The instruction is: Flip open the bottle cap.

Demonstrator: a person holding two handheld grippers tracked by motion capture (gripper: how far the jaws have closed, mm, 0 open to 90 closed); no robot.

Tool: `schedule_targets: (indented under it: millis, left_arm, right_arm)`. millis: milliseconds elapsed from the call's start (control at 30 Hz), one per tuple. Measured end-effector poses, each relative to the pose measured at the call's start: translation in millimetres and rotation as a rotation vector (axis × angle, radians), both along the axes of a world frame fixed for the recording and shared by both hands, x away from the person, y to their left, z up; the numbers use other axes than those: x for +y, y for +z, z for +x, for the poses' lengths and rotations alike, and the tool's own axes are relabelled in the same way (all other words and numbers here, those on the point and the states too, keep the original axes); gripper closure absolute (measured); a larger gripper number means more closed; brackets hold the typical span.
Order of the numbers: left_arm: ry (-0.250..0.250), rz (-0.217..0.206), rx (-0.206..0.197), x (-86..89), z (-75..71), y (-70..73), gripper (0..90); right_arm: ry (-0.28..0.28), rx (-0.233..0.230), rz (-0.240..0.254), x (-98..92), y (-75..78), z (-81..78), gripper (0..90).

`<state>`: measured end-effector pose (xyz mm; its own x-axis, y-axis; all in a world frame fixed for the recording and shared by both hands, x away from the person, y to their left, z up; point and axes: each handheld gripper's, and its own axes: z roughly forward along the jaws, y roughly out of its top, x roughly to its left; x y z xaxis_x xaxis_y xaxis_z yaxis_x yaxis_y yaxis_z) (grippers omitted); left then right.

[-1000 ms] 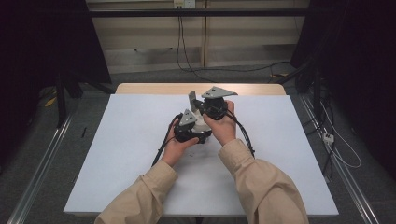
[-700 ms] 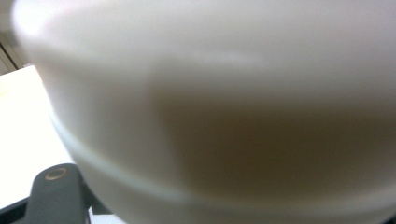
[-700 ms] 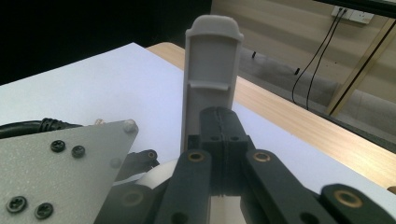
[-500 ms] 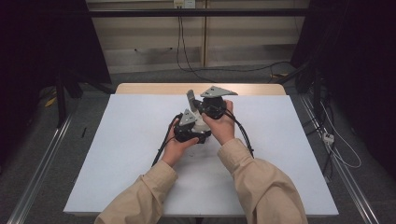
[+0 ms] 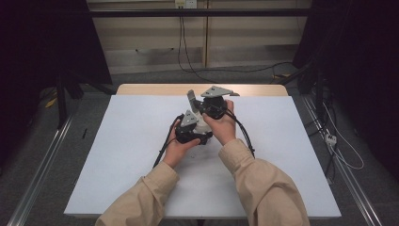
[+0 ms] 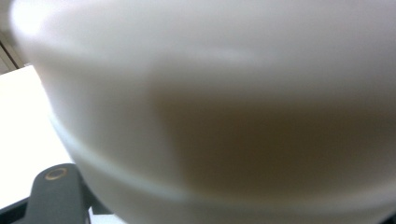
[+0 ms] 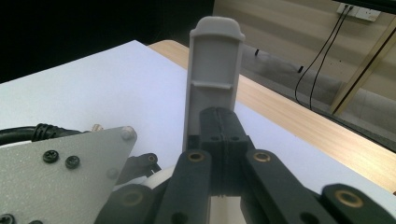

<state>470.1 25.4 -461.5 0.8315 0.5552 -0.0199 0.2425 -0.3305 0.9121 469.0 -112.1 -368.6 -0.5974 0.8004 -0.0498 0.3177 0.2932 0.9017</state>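
Both grippers sit close together over the middle of the white table [image 5: 117, 155], each held in one of the person's hands. From the high view the left gripper [image 5: 192, 128] lies lower and nearer the person, its grey plate [image 5: 189, 118] tilted upward, and the left hand [image 5: 178, 147] wraps it from below. Just beyond it and slightly to the right, the right gripper [image 5: 197, 104] is gripped by the right hand [image 5: 221, 125], with its own grey plate [image 5: 216, 91] on top. The two tools are touching or nearly so (the high view cannot settle which).

In the right gripper view the two black jaws stand pressed together, with no gap visible between their pads, and a pale grey upright piece [image 7: 214, 74] with a rounded cap rises directly behind them; whether the jaws pinch it or merely stand in front of it cannot be told. The same piece shows in the high view as a small grey tab [image 5: 191, 97] standing up at the far end of the right tool. The left gripper's plate fills the lower left corner of that view [image 7: 60, 177].

In the left gripper view a blurred, cream-white rounded surface [image 6: 224, 102] sits very close to the lens. One dark jaw tip [image 6: 56, 191] shows at lower left, so how that tool's jaws stand cannot be told.

Black cables [image 5: 162, 146] trail from both tools toward the person. Tan sleeves [image 5: 263, 188] cover both forearms.
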Motion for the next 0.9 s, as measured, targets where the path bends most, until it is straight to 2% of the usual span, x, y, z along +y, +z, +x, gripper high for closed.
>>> schedule_targets:
  millis: [900]
  left_arm:
    - [0.003, 0.010, -0.009, -1.0, -0.6, 0.0, 18.7]
  right_arm:
    - [0.003, -0.001, 0.001, 2.9, -0.2, 4.8, 90.0]
